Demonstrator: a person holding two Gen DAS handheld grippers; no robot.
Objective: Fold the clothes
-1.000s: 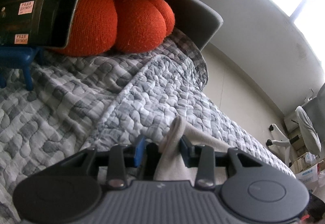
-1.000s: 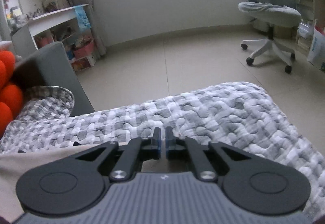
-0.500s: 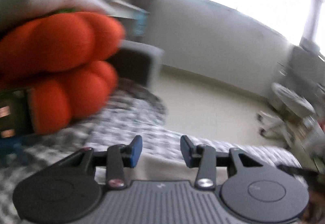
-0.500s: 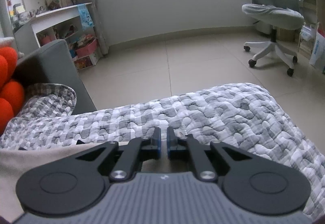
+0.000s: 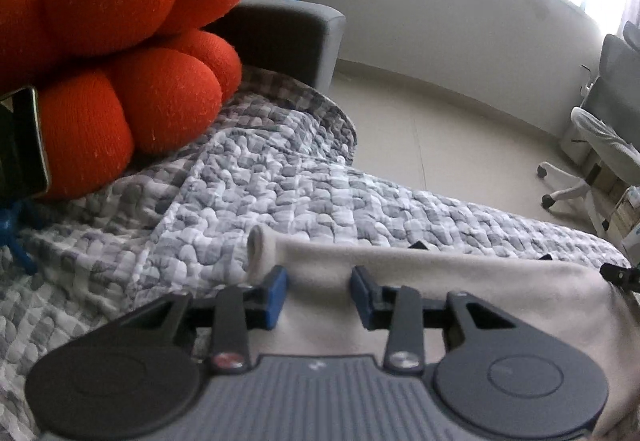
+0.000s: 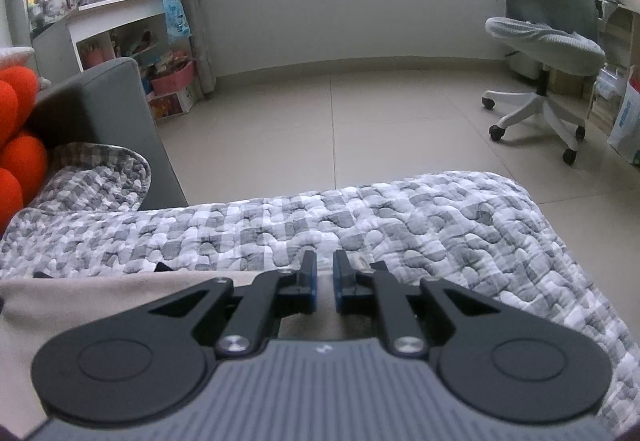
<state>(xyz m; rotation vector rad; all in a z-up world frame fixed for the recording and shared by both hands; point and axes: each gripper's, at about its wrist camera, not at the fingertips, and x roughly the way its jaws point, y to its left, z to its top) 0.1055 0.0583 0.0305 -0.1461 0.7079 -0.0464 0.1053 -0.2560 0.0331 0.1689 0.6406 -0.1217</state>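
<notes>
So we've got the beige garment [image 5: 460, 273] lying flat on the grey checked quilt [image 5: 248, 201]. Left gripper [image 5: 318, 295] jaws are closing, cloth between but unpinched; right gripper [image 6: 325, 281] jaws are opening, just a narrow gap over the garment's edge.

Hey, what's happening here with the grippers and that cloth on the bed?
A person is folding a beige garment on a grey checked quilt, a handheld gripper in each hand. The left gripper stands open over the garment's folded edge, its jaws closing a little, with cloth between them but not pinched. The right gripper, at the garment's other end, is opening, with only a narrow gap and nothing clearly held. An orange cushion sits behind.
</notes>
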